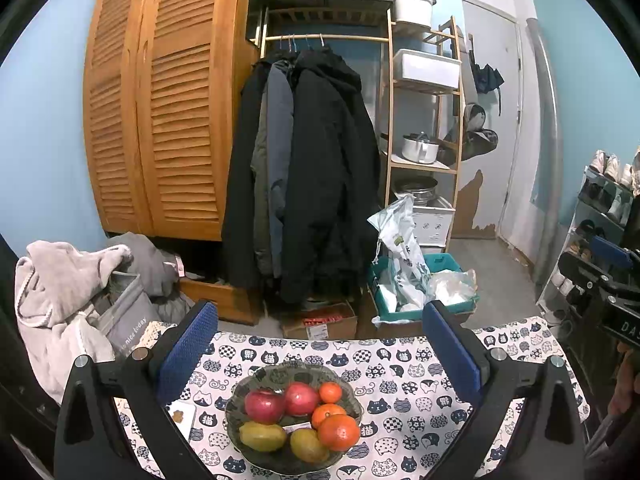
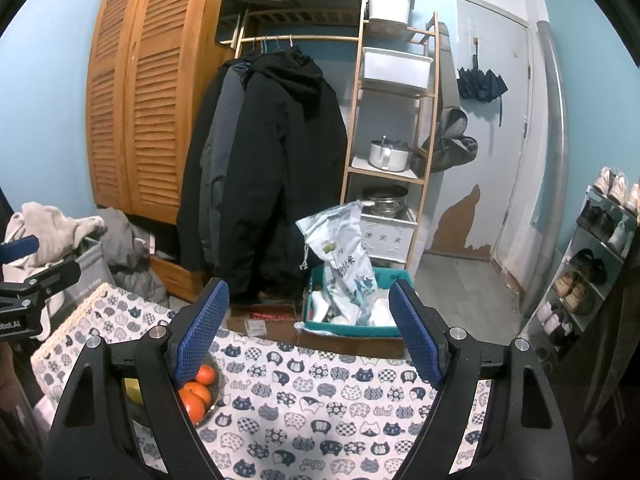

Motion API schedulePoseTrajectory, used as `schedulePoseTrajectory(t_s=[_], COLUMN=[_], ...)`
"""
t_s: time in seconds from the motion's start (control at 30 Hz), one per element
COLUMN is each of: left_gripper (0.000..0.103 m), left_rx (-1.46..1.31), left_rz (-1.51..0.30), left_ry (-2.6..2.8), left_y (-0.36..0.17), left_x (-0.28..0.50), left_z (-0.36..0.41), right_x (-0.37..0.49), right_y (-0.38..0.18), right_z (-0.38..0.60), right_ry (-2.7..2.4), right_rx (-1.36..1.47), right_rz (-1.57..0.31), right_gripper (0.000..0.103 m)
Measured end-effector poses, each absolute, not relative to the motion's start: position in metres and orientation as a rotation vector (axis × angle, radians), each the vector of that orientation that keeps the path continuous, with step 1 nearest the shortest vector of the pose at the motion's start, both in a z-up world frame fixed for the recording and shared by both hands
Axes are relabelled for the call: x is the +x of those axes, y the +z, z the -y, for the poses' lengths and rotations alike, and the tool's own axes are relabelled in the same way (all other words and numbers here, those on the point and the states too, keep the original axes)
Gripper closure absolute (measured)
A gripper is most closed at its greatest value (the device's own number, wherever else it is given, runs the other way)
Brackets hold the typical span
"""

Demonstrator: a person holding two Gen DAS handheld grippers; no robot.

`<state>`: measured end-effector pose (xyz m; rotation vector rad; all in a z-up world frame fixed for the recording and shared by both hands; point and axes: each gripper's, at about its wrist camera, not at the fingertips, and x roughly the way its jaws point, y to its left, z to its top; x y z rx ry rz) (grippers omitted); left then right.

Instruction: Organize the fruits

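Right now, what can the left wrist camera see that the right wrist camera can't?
Only the left wrist view shows the two red apples, the two yellow-green fruits and the whole bowl. Only the right wrist view shows the bare stretch of cat-print tablecloth between its open fingers. Both show the oranges, the black coats and the wooden wardrobe.

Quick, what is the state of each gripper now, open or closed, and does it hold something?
Left gripper: open, holding nothing, above the glass fruit bowl.
Right gripper: open, holding nothing.
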<state>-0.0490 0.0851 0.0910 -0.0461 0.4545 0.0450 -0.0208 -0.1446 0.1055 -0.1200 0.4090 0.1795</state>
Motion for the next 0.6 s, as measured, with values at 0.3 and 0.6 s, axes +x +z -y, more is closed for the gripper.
schedulePoseTrajectory(t_s=[0.3,0.6], left_gripper=[0.0,0.0], left_rx=[-0.046,-0.038], left_rz=[-0.465,-0.456], left_ry=[0.057,0.042], left_y=[0.0927,0.094], left_x=[-0.047,-0.0479], left_z=[-0.0883,-0.0828], right_x=[-0.0206,-0.0205], right_y=[0.1057,0.1059], right_z=[0.1449,0.144], right_ry=[0.18,0.18], right_rx=[-0.123,-0.123], right_rz=[-0.409,-0.411], right_gripper=[0.022,0.022])
